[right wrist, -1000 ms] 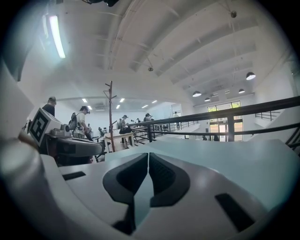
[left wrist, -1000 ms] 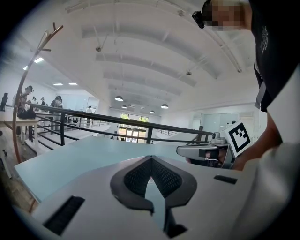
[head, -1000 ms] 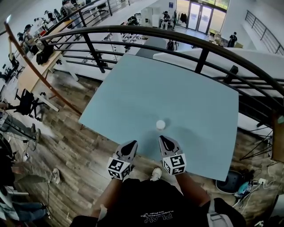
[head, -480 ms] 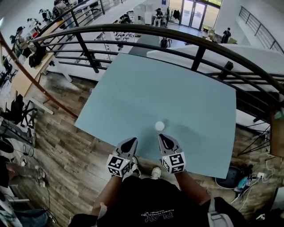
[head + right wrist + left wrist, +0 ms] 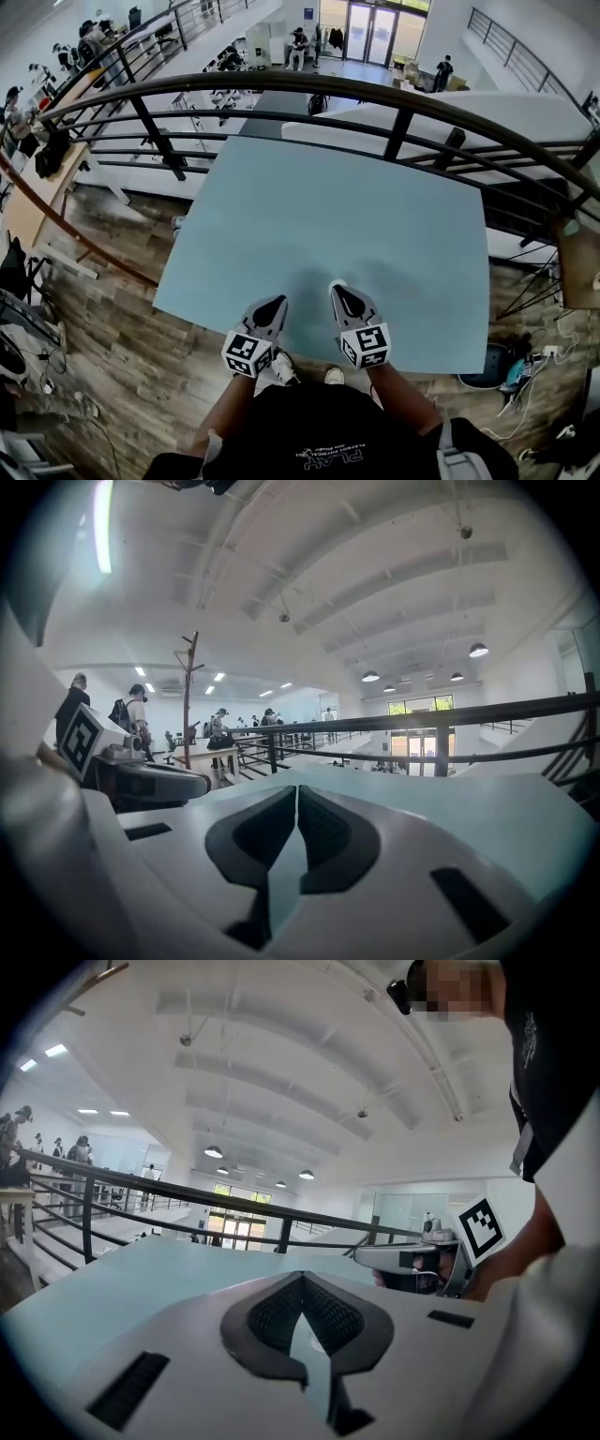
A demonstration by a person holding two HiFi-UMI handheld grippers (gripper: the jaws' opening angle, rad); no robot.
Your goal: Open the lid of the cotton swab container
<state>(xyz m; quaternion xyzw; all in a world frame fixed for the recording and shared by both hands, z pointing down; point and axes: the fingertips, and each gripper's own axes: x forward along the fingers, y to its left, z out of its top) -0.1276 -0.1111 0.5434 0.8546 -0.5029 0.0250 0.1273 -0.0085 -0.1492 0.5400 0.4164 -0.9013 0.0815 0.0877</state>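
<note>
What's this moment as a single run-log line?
left gripper shut, empty | right gripper shut, empty | small white round container on pale blue table, partly hidden behind right gripper tip

Smooth, matt pale-blue table [image 5: 375,225] at centre frame, dark metal railing [image 5: 400,134] above, wood-plank floor [image 5: 112,319] lower left; left gripper [image 5: 278,301] and right gripper [image 5: 335,290] show matt grey plastic with finely textured black pads [image 5: 272,1312].
</note>
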